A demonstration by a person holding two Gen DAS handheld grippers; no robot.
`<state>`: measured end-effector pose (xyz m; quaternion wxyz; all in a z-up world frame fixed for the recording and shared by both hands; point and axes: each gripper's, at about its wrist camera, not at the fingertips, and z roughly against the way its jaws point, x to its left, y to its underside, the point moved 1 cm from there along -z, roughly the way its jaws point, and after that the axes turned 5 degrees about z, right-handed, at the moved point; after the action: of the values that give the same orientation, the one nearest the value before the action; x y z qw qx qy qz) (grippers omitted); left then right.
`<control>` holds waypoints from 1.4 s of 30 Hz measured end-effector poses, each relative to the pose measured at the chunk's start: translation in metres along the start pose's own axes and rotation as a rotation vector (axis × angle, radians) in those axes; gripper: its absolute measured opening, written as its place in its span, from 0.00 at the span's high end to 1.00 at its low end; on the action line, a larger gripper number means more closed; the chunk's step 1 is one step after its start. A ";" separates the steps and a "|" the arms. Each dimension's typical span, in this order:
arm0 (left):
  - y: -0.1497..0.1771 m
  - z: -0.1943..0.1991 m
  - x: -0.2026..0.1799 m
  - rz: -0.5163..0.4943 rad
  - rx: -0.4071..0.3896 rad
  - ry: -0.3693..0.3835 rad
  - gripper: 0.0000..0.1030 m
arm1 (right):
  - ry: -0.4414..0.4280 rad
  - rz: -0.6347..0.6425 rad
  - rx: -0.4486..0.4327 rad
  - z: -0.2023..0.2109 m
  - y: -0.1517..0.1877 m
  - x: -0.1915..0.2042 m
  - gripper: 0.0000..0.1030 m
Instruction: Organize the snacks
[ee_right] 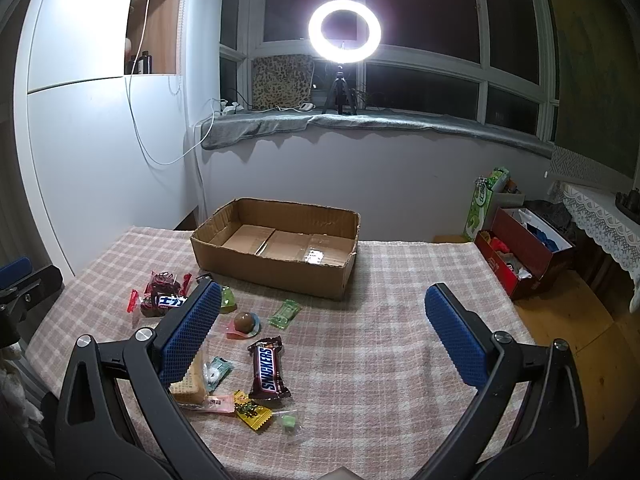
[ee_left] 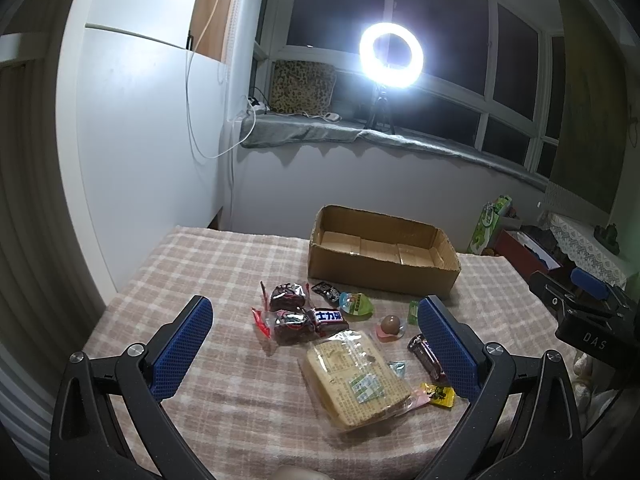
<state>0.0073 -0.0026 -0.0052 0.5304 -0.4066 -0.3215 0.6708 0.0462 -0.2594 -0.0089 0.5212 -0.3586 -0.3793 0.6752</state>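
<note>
The right hand-held gripper (ee_right: 322,330) hovers with its jaws spread wide and empty. Just ahead and to its left, inside its left finger, lies the Snickers bar (ee_right: 269,372) on the checked cloth of the desk (ee_right: 400,360), its long axis running nearly straight away from the gripper, so the jaws would likely close across its width. The left hand-held gripper (ee_left: 314,342), also wide open and empty, has the wafer pack (ee_left: 354,380) between its fingers instead. The cardboard box (ee_right: 276,270) stands empty farther ahead, slightly left. By my reading the right one is nearer the bar.
</note>
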 end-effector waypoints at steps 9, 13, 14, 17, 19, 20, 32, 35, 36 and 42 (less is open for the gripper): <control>0.001 0.000 -0.001 0.001 0.002 0.002 0.01 | -0.004 0.001 0.008 -0.001 0.001 0.001 0.00; 0.001 0.000 -0.001 0.003 0.003 0.003 0.01 | -0.004 0.000 0.009 -0.001 0.002 0.001 0.00; 0.001 0.000 -0.002 0.003 0.003 0.004 0.01 | -0.004 0.001 0.009 -0.001 0.001 0.001 0.00; 0.001 0.000 -0.001 0.002 0.004 0.003 0.01 | -0.004 0.000 0.009 -0.001 0.001 0.001 0.00; 0.001 0.000 -0.001 0.002 0.004 0.004 0.01 | -0.005 0.000 0.010 -0.001 0.002 0.001 0.00; 0.001 0.001 -0.002 0.001 0.004 0.004 0.01 | -0.005 0.000 0.010 -0.001 0.002 0.001 0.00; 0.001 0.000 -0.002 0.002 0.005 0.004 0.01 | -0.004 -0.001 0.013 -0.003 0.003 0.000 0.00; 0.001 0.000 -0.001 0.003 0.006 0.003 0.01 | -0.003 0.000 0.013 -0.003 0.003 0.000 0.00; 0.001 0.000 -0.001 0.003 0.006 0.004 0.01 | -0.003 0.000 0.012 -0.003 0.003 0.000 0.00; 0.003 0.001 -0.004 0.002 0.007 0.008 0.01 | -0.004 0.000 0.014 -0.003 0.003 0.001 0.00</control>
<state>0.0061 -0.0075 -0.0063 0.5324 -0.4075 -0.3167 0.6710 0.0476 -0.2589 -0.0130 0.5229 -0.3538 -0.3756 0.6784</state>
